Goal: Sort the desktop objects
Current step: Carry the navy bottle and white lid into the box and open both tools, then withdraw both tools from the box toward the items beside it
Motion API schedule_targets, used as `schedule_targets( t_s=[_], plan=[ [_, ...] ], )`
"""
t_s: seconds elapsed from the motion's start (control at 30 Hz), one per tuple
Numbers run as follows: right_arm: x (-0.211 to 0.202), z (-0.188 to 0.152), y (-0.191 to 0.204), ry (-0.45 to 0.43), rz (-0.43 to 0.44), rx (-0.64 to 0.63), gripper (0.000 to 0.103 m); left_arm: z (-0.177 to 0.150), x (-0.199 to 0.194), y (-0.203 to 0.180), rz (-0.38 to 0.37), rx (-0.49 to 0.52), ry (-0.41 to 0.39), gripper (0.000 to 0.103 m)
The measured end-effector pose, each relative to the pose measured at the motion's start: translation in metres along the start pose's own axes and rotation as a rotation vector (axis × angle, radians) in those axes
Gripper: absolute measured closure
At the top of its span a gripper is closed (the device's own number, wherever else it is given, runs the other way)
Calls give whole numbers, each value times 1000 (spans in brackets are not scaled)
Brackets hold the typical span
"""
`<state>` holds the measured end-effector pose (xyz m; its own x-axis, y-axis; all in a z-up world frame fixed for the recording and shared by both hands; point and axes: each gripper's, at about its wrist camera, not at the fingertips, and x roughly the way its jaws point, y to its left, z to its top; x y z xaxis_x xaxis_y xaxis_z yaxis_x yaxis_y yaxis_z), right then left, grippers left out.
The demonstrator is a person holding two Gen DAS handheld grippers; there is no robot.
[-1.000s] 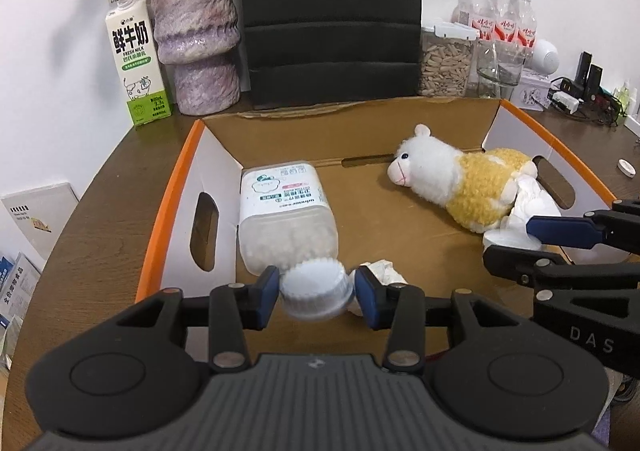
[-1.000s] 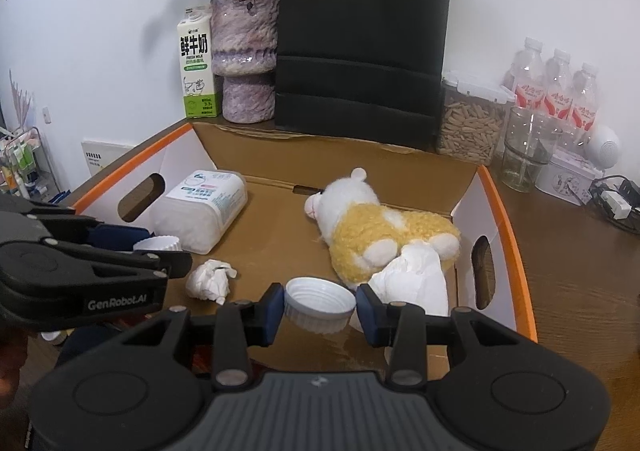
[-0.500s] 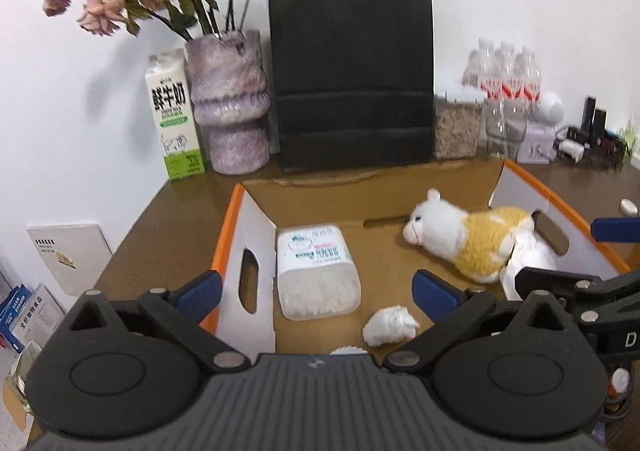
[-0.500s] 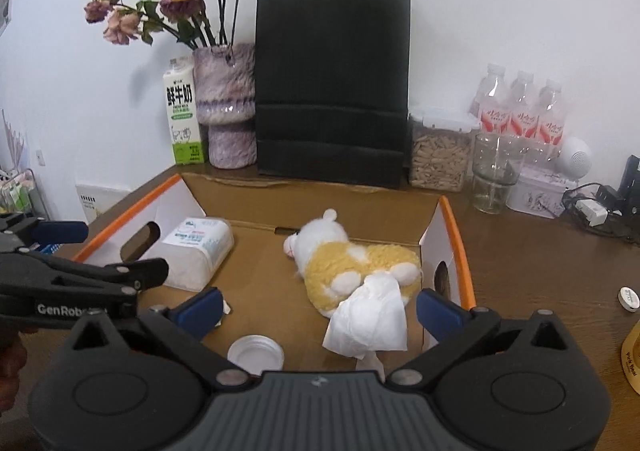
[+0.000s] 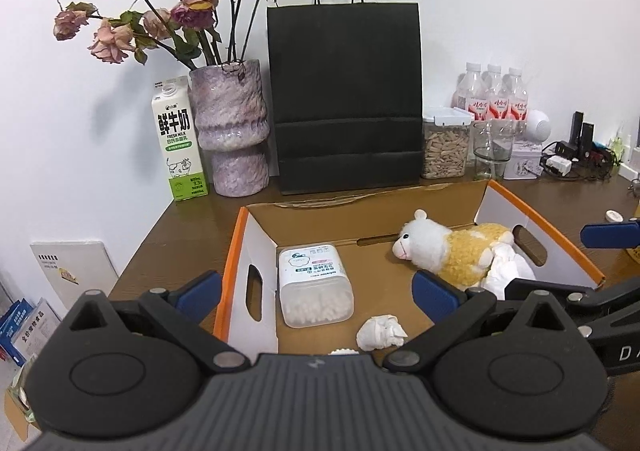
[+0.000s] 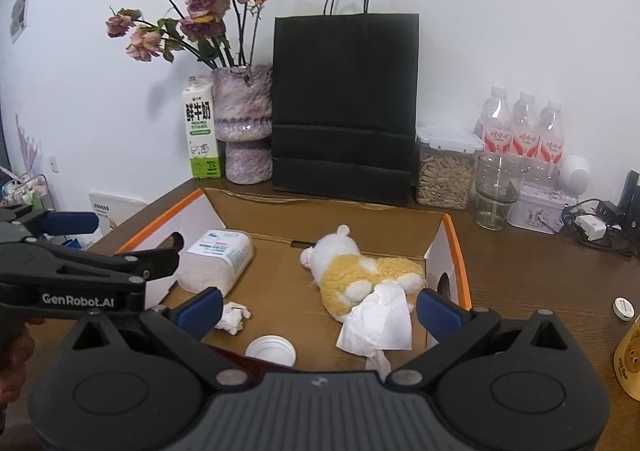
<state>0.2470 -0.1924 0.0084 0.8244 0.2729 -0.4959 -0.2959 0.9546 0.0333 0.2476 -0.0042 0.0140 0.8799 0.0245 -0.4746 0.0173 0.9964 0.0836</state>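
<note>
Both grippers spread wide, nothing between the pads: left gripper (image 5: 316, 293), right gripper (image 6: 318, 309); jaws just been opening, caps let go. Cardboard box (image 6: 456, 247) centre frame on the counter (image 6: 540, 275), already holding cotton swab tub (image 6: 218, 263) at left, plush sheep (image 6: 360, 271) at right, flat tissue (image 6: 378, 325) draped on its rear, crumpled tissue (image 6: 232, 317) lower centre, white cap (image 6: 270, 351) at bottom edge. Second cap (image 5: 342, 351) barely visible in left view. Risks: caps near the front lip, easily knocked out by a low pass; loose tissue likely to snag on a pad; small white disc (image 6: 623, 308) and yellow bear pot (image 6: 630, 363) at right edge unsorted, easy to miss or tip.
</note>
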Motion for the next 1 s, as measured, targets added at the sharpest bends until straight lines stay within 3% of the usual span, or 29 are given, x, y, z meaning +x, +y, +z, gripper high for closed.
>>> schedule_targets(
  t_s=[0.33, 0.5, 0.63, 0.8, 1.0],
  plan=[
    [-42, -13, 7, -70, 17, 9, 0, -11, -53, 8, -13, -62, -99, 0],
    [-66, -33, 7, -72, 18, 34, 0, -35, -80, 16, -15, -95, -122, 0],
    [-78, -60, 7, -33, -9, 53, 0, -64, -94, 28, -6, -143, -105, 0],
    [-95, -92, 3, 7, -61, 70, 0, -100, -107, 49, 58, -196, -19, 0],
    [-105, -108, -1, 26, -86, 99, 0, -108, -122, 57, 95, -207, -19, 0]
  ],
)
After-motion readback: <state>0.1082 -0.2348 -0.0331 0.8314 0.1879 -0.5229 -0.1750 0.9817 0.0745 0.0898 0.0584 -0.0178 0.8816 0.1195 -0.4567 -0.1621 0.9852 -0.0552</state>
